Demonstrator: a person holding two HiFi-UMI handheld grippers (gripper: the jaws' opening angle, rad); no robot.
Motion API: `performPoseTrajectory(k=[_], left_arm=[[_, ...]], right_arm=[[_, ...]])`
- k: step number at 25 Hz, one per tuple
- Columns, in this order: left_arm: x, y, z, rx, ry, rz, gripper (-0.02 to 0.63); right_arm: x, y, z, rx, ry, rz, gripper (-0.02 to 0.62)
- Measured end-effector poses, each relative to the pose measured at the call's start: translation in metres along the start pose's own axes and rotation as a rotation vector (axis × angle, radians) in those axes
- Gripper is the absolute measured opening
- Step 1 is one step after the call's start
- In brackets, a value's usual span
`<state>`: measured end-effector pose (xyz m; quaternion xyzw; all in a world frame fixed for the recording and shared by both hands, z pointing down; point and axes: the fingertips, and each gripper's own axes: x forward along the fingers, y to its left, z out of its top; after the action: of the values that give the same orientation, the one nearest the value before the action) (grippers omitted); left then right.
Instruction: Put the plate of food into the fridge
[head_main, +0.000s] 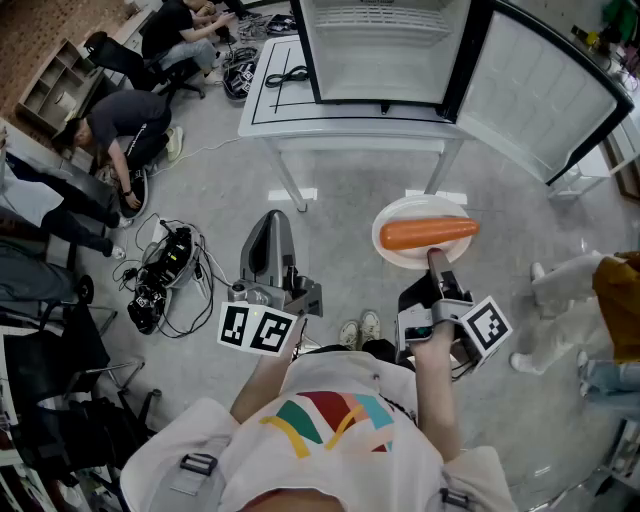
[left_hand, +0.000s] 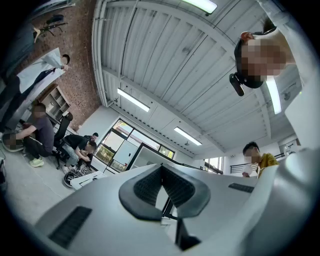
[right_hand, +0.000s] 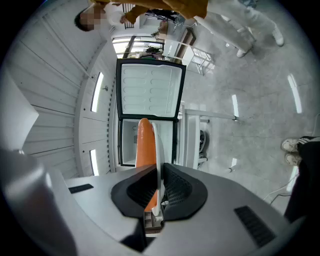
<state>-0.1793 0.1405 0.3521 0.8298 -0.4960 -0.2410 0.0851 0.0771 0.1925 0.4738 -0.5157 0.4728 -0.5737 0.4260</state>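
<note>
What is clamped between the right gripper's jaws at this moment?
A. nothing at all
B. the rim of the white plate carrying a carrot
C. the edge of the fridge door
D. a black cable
B: in the right gripper view, the right gripper has its jaws pressed on the edge of the white plate, with the carrot lying on it.

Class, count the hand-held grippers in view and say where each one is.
2. The left hand-held gripper is shut and empty, at the person's left; the right hand-held gripper clamps the rim of the plate carrying a carrot.
</note>
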Motion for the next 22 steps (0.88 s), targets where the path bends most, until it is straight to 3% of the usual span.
performPoseTrajectory(k=[9, 22], left_arm=[[0.001, -0.003, -0.010, 0.048, 0.043, -0.022, 0.006], [-0.003, -0.017, -0.023, 0.056, 0.057, 0.019, 0.006]], right_arm=[[-0.002, -0.007, 0.003, -0.010, -0.017, -0.009, 0.020], [-0.015, -0.023, 0.019, 0.019, -0.002, -0.043, 0.020]])
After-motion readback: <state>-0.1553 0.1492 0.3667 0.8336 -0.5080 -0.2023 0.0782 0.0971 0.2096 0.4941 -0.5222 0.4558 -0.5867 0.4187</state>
